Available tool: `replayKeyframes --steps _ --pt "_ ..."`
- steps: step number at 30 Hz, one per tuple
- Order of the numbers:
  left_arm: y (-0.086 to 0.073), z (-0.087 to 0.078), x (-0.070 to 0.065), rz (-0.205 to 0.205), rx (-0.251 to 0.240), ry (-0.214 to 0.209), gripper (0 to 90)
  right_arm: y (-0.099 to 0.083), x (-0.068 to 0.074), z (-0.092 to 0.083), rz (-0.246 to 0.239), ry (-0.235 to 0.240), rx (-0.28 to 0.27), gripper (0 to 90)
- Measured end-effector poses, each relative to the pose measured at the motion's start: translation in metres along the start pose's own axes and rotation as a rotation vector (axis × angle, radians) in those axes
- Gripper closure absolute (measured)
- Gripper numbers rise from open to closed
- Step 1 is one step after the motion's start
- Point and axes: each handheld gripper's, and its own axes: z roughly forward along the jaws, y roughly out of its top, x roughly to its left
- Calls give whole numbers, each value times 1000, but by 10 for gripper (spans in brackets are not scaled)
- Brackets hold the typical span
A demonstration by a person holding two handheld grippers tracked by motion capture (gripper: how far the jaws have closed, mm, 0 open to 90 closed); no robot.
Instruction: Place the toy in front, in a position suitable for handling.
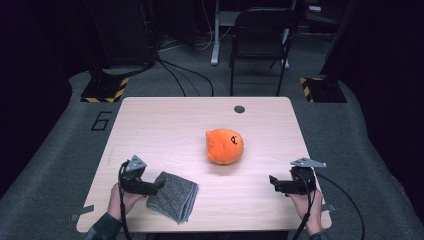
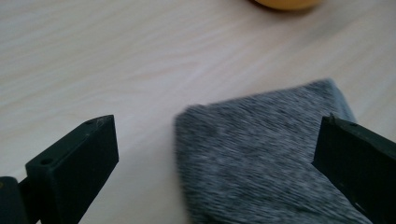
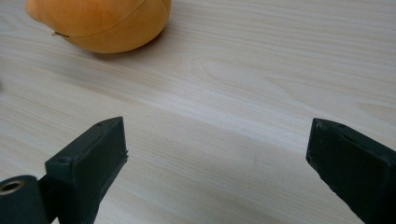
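An orange plush toy [image 1: 225, 146] with a small black face mark lies near the middle of the wooden table [image 1: 165, 120]. A folded grey cloth [image 1: 173, 195] rests near the front left. My left gripper [image 1: 159, 186] is open, its tips at the cloth's left edge; in the left gripper view the cloth [image 2: 261, 158] spreads between the wide jaws, with the right one over it. My right gripper [image 1: 273, 182] is open at the front right, over bare wood. In the right gripper view the plush toy [image 3: 100, 21] lies ahead at the upper left.
A small dark round grommet [image 1: 239, 109] sits at the table's far edge. A black chair [image 1: 260, 40] stands beyond the table. Cables and yellow-black striped stand bases [image 1: 102, 92] lie on the grey floor.
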Motion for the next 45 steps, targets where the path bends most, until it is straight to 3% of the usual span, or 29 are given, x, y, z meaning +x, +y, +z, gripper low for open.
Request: replayKeyframes --steps 3,4,5,9,10,13,15,19,20,24,29,37,45 --pt "-5 6 -19 41 28 -19 0 -1 -1 0 1 1 2 44" --pt "-7 13 -28 63 49 -42 0 -2 -1 0 4 2 7 44" --pt "-7 13 -28 63 49 -42 2 -2 -1 0 4 2 7 44" --pt "-12 28 -38 118 134 -63 32 -2 -3 3 2 5 10 43" --pt "-14 31 -39 118 136 -60 85 -2 -2 3 4 10 13 43" --pt "-17 35 -38 109 152 -62 120 -3 -1 3 1 10 17 43" --pt "-18 34 -38 133 154 -45 165 -3 -2 3 -1 10 20 43" --pt "-20 32 -38 123 131 -39 254 -3 -4 3 3 12 22 46" --pt "-20 29 -35 132 125 -39 381 -4 -5 4 3 15 26 48" --pt "-22 28 -32 102 85 -34 611 -4 -7 5 16 17 33 51" --pt "-23 26 -29 114 78 -39 734 -6 -9 7 11 17 41 52" --pt "-18 14 -26 112 17 -62 748 -6 -10 8 18 17 39 53" --pt "-4 6 -41 169 -13 -123 747 -6 -12 6 2 13 34 55"
